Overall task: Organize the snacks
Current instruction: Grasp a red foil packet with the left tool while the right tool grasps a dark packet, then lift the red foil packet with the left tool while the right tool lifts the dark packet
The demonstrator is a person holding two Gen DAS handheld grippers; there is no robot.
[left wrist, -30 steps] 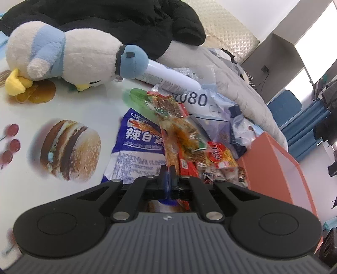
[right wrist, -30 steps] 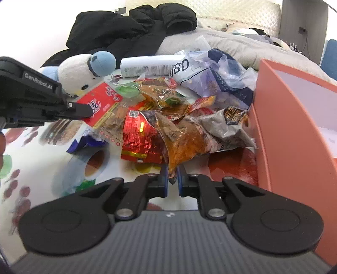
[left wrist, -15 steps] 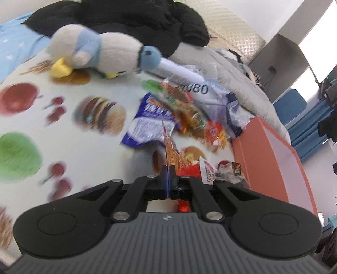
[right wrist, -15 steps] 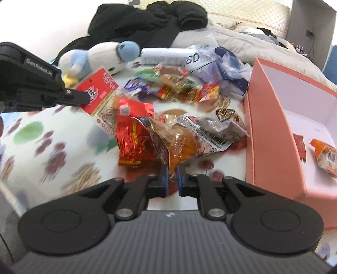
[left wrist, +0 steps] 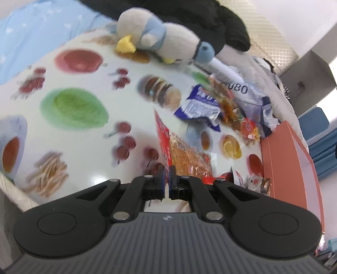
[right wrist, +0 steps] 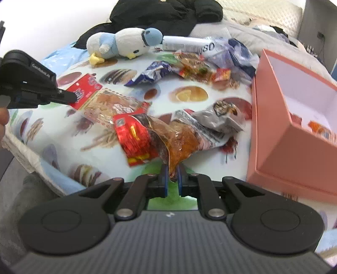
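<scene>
My left gripper (left wrist: 167, 171) is shut on the edge of a clear snack packet with a red header (left wrist: 181, 155); in the right wrist view that left gripper (right wrist: 71, 98) holds the packet (right wrist: 103, 101) out over the printed mat. My right gripper (right wrist: 172, 171) is shut on the corner of a clear orange snack packet (right wrist: 179, 143). A red foil packet (right wrist: 134, 134) and a silver packet (right wrist: 214, 120) bunch up against it. The pink box (right wrist: 273, 151) stands open on the right with a few snacks (right wrist: 320, 128) inside. More snacks, among them a blue bag (right wrist: 155, 71), lie heaped at the back.
A plush penguin (right wrist: 124, 44) lies at the far side of the food-print mat (left wrist: 73, 109), with a black jacket (right wrist: 168, 12) behind it. A white tube (right wrist: 183, 43) and crumpled plastic bags (right wrist: 236, 50) sit by the heap. The mat's near edge (right wrist: 31, 160) drops off at lower left.
Both grippers have pulled back from the heap toward the mat's near side, each carrying its packet. The heap and penguin now look farther off, and the box's inside has come into view.
</scene>
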